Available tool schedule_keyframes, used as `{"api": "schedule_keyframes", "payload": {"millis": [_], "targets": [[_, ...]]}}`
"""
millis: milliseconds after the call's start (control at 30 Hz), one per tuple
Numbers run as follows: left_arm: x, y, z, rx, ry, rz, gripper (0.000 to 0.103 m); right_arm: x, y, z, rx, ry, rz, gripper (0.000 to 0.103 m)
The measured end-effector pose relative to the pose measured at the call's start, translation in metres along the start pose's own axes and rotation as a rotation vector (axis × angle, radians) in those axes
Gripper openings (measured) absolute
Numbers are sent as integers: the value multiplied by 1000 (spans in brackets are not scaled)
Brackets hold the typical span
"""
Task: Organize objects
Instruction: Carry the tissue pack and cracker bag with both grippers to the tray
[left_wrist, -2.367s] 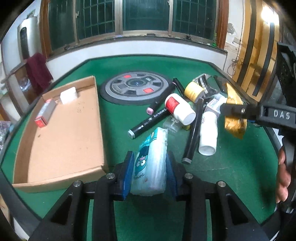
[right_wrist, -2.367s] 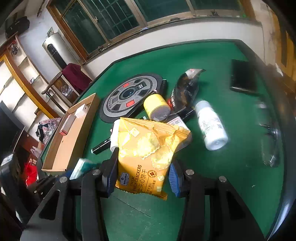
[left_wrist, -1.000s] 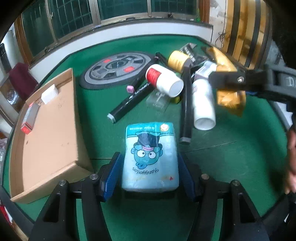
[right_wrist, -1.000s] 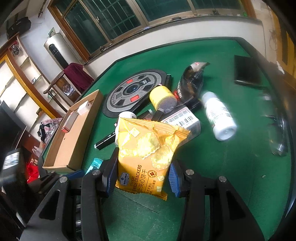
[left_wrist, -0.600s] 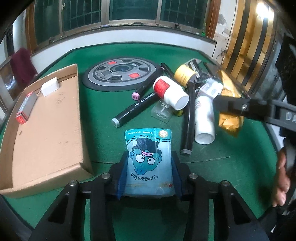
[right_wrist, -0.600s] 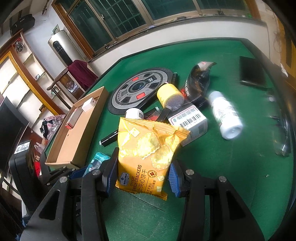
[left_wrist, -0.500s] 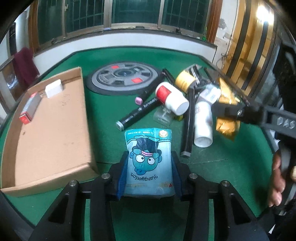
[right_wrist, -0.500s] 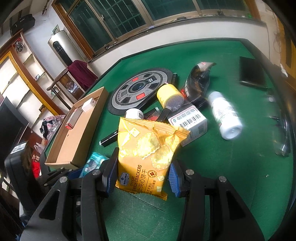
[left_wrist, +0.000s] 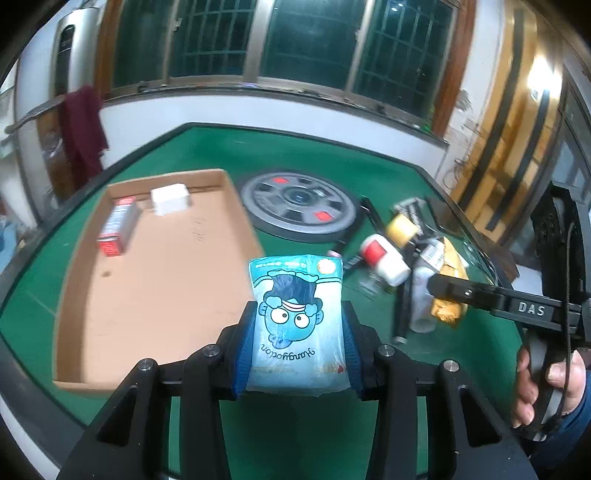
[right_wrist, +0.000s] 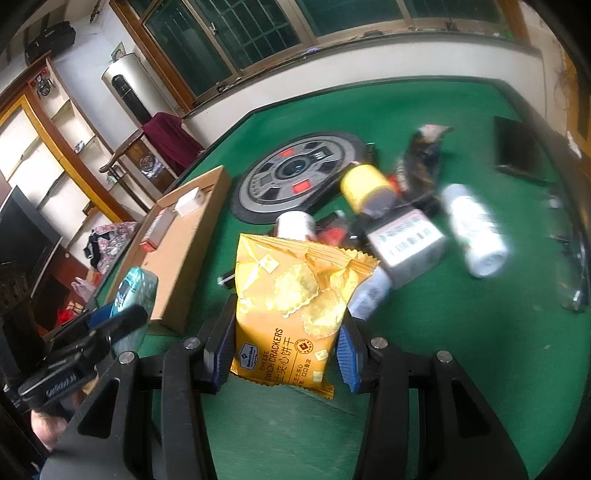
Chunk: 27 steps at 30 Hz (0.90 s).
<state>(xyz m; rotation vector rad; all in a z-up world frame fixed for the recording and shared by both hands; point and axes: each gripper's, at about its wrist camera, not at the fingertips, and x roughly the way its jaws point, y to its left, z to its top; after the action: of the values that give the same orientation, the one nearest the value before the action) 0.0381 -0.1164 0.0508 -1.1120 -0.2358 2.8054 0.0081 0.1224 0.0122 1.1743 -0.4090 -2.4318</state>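
My left gripper (left_wrist: 295, 350) is shut on a blue tissue pack (left_wrist: 296, 325) with a cartoon face and holds it in the air, beside the right edge of the cardboard tray (left_wrist: 74, 295). My right gripper (right_wrist: 282, 350) is shut on a yellow cheese cracker bag (right_wrist: 291, 306), held above the green table. The tissue pack in the left gripper also shows in the right wrist view (right_wrist: 133, 291), at the left. The right gripper with the yellow bag (left_wrist: 448, 310) shows at the right of the left wrist view.
The tray holds a white box (left_wrist: 170, 197) and a red-ended box (left_wrist: 118, 230). A round grey disc (left_wrist: 299, 206) lies mid-table. A pile of a red-capped bottle (left_wrist: 384, 258), yellow-capped jar (right_wrist: 365, 188), barcode box (right_wrist: 406, 240), white bottle (right_wrist: 474, 229) and markers lies on the right.
My left gripper closed on the tissue pack, lifted it off the table and moved left toward the tray. My right gripper kept its hold on the cracker bag and shifted slightly.
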Motion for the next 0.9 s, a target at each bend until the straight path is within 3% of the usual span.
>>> {"api": "schedule_keyframes", "payload": {"millis": [400,667,900], "targets": [[10,85,24,-83,26,90,37,50,89,49,-117,110,82,45],[41,114,52,-83,76,121,37,112,132,83,-131,209,101,45],[69,123,62,-106,118,122,37,163,149,105,-119,257,54,45]]}}
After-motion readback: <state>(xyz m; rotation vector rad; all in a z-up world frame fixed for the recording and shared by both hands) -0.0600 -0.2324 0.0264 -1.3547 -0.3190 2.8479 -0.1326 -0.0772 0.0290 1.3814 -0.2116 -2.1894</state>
